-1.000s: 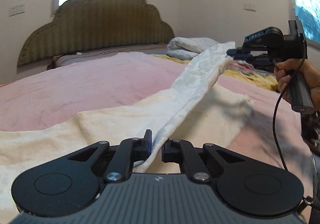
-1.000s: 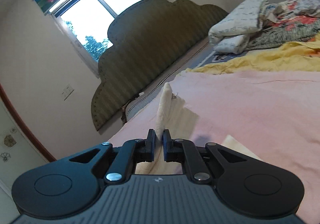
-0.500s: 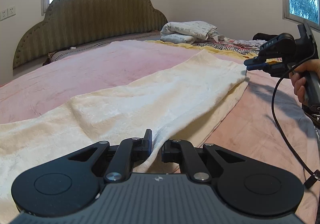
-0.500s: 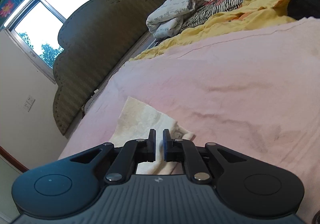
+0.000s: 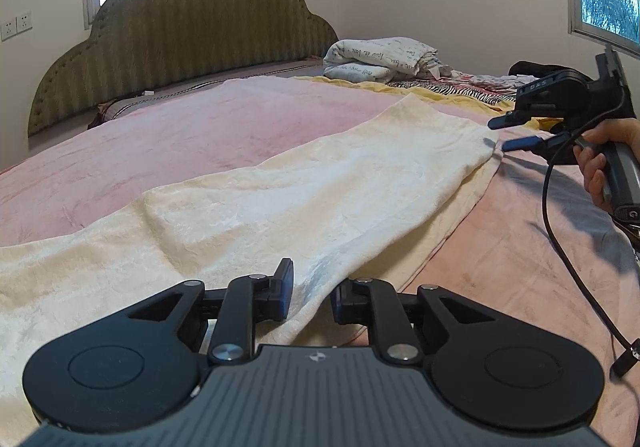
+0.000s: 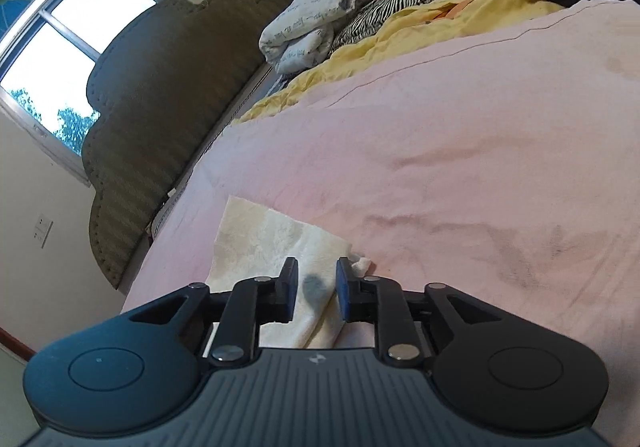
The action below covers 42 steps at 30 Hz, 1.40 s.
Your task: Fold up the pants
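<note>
both claws were opening, releasing the pants (image 5: 304,183) after laying one leg over the other. the pants lay flat on the pink bed (image 5: 192,135), running from the near left to the far right. left claw (image 5: 310,297) sat at the near edge with the cloth between its jaws, no pad visibly pressing. right claw (image 6: 316,293) was at the far-right hem, jaws apart, hem between them but loose; a grey smudge showed on the cloth there. the person's hand (image 5: 604,163) held the right handle.

to finish the release cleanly: open fully before backing off, pull straight back along the claw axis, stay low so the pads don't snag and drag the top layer. top leg looked slightly offset from the lower one along the right edge, probably worth squaring up before the next fold.
</note>
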Available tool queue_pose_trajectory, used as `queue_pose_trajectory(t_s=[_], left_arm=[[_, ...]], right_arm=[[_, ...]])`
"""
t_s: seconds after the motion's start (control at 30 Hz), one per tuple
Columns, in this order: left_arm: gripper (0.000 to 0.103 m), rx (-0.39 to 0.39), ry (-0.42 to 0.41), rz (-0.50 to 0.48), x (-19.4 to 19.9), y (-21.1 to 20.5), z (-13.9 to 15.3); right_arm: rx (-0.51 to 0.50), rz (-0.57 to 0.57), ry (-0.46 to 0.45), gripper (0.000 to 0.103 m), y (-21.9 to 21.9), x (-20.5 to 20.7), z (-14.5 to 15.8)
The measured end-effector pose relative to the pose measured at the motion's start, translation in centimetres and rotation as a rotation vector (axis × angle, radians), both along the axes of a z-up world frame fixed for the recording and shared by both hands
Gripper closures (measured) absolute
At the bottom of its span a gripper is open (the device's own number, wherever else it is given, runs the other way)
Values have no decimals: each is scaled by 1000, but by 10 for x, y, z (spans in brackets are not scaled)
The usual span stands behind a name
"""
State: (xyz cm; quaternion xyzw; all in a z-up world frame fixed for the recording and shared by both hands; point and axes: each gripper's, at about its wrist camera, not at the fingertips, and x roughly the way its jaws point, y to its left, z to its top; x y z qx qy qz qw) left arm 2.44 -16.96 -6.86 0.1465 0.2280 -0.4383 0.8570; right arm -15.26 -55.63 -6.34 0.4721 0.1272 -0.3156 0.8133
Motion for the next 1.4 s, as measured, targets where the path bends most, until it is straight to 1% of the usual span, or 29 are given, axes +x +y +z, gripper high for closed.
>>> queue_pose_trajectory(t_s=[0.03, 0.07, 0.1, 0.17, 0.2, 0.33, 0.37, 0.43, 0.47, 0.5, 0.53, 0.6, 0.67, 0.77, 0.83, 0.87, 0.9, 0.93, 1.0, 1.13, 1.17, 1.23, 1.27, 1.33, 1.37, 1.4], left_arm=[[78, 3, 2, 2, 1, 0, 0], [78, 7, 4, 4, 1, -1, -1], [78, 9, 5, 5, 1, -2, -1], [78, 11, 2, 6, 1, -3, -1], [78, 13, 0, 6, 1, -3, -1], [78, 17, -3, 9, 0, -4, -1], [78, 18, -4, 10, 0, -4, -2], [78, 19, -6, 11, 0, -4, -2], [78, 19, -6, 11, 0, -4, -2], [78, 19, -5, 11, 0, -4, -2], [78, 20, -3, 11, 0, -4, -2], [78, 19, 1, 14, 1, -4, -2], [78, 16, 4, 16, 2, -4, -2], [78, 12, 10, 16, 2, -3, -2], [78, 11, 13, 18, 3, -3, -2], [82, 10, 13, 20, 3, -3, -2], [87, 9, 12, 20, 3, -3, -2], [87, 6, 11, 20, 3, -2, -1], [90, -10, 7, 20, 2, 2, 2], [91, -26, 2, -7, -2, 9, 8], [91, -21, 0, -19, -3, 9, 8], [91, 14, -3, -32, -3, 6, 3], [91, 27, 3, -33, -2, 5, -1], [92, 34, 15, -46, -1, 5, -2], [92, 36, 12, -55, -1, 7, -1], [88, 38, 13, -60, -1, 9, 1]], right_arm=[[6, 3, -7, 63, 1, -2, -1], [17, 12, -8, 47, 2, -3, -3], [29, 22, -16, 43, 3, -3, -5], [17, 40, -52, 43, 3, -2, -5], [6, 38, -57, 44, 2, 0, -4], [-31, 33, -24, 45, -3, 11, -1], [-37, 14, -20, 45, -3, 11, -1], [-88, -77, 11, 45, 2, 4, 3], [-113, -107, 7, 45, 6, 0, 5], [-122, -98, -13, 45, 7, -3, 6], [-111, -60, -44, 45, 8, -4, 6], [-60, 10, -85, 45, 7, -4, 4], [-36, 54, -87, 45, 7, 0, 2], [-6, 65, -74, 45, 4, 9, -4], [26, 51, -89, 51, -1, 13, -11], [24, 48, -89, 62, -3, 16, -12], [15, 40, -76, 84, -5, 19, -14], [13, 30, -66, 95, -7, 20, -15], [13, 28, -87, 97, -7, 18, -18], [-79, 27, -68, 98, 6, 7, -6], [-91, 30, -63, 98, 7, 5, -4], [-112, 36, -26, 97, 7, 4, -2], [-110, 42, 1, 97, 5, 7, -5], [-75, 66, 45, 96, -1, 13, -11], [-54, 54, 36, 94, -2, 11, -12], [-41, 43, 33, 92, -3, 9, -10]])
